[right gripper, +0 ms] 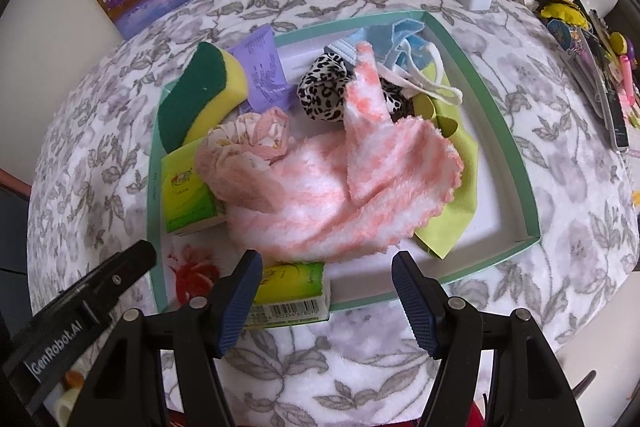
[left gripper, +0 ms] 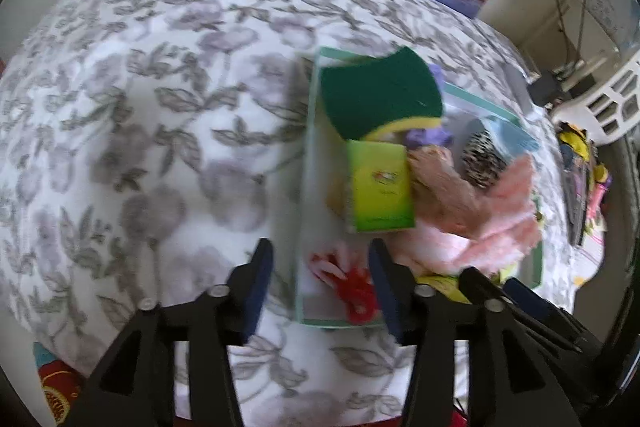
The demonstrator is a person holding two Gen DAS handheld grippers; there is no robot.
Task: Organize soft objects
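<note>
both grippers — left gripper (left gripper: 320, 263), right gripper (right gripper: 326, 277) — spread wide and empty over the green tray (right gripper: 500, 115) of soft things

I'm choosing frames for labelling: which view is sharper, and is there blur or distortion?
Right wrist view: sharp; the barcode on the tissue pack is visible. Left wrist view: smeared, the sponge and tray edges soft. Both: fisheye bending and dark corners.

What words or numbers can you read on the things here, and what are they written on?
"GenRobot.AI": white letters on the left gripper, seen in the right wrist view.
Barcode digits on the lower green tissue pack: too small to read surely.
Print on the purple packet: too blurred.
Logo on the upper green tissue pack: too small.
</note>
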